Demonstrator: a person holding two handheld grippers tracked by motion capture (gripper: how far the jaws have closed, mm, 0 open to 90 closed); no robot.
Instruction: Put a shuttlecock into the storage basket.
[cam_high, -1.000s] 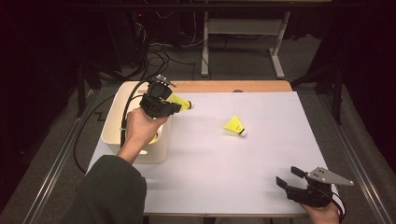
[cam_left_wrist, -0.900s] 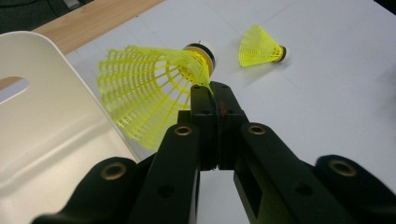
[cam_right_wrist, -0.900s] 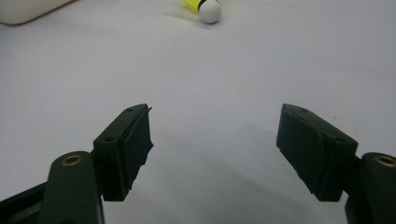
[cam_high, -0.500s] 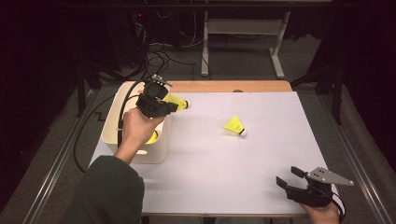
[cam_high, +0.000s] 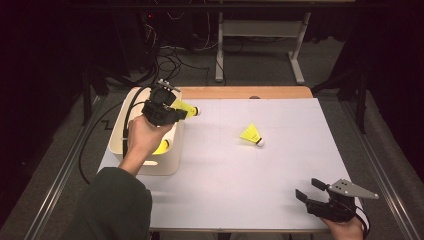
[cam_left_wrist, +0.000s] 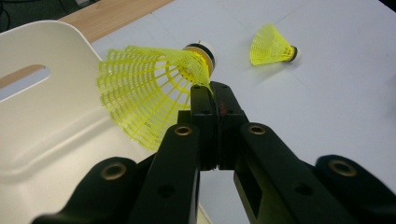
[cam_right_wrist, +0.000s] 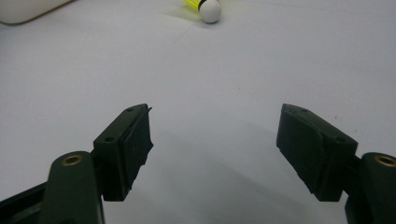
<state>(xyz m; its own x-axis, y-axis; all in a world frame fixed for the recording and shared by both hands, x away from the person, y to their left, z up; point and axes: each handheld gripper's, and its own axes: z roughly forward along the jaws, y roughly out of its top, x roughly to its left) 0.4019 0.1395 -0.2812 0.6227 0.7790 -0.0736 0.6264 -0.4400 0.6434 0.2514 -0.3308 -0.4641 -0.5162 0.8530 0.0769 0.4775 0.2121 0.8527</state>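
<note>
My left gripper (cam_high: 180, 113) is shut on the mesh skirt of a yellow shuttlecock (cam_high: 189, 108), held above the right rim of a cream bin (cam_high: 118, 134). In the left gripper view the jaws (cam_left_wrist: 212, 95) pinch the skirt's edge near the cork, and the shuttlecock (cam_left_wrist: 144, 93) fans out to the left. A second yellow shuttlecock (cam_high: 251, 135) (cam_left_wrist: 273, 45) lies on its side on the white table, with its white cork (cam_right_wrist: 208, 9) toward the near right. A third one (cam_high: 161, 146) lies inside the bin. My right gripper (cam_high: 308, 188) (cam_right_wrist: 215, 140) stands open and empty near the front right edge.
The white table surface (cam_high: 280, 165) spreads between the bin and the right gripper. A wooden strip (cam_high: 245, 92) runs along the far edge. The bin wall (cam_left_wrist: 42, 93) has a handle slot. Cables and a metal stand lie on the dark floor behind.
The left gripper has shifted slightly left toward the bin with the shuttlecock still in it. The right gripper has stayed put.
</note>
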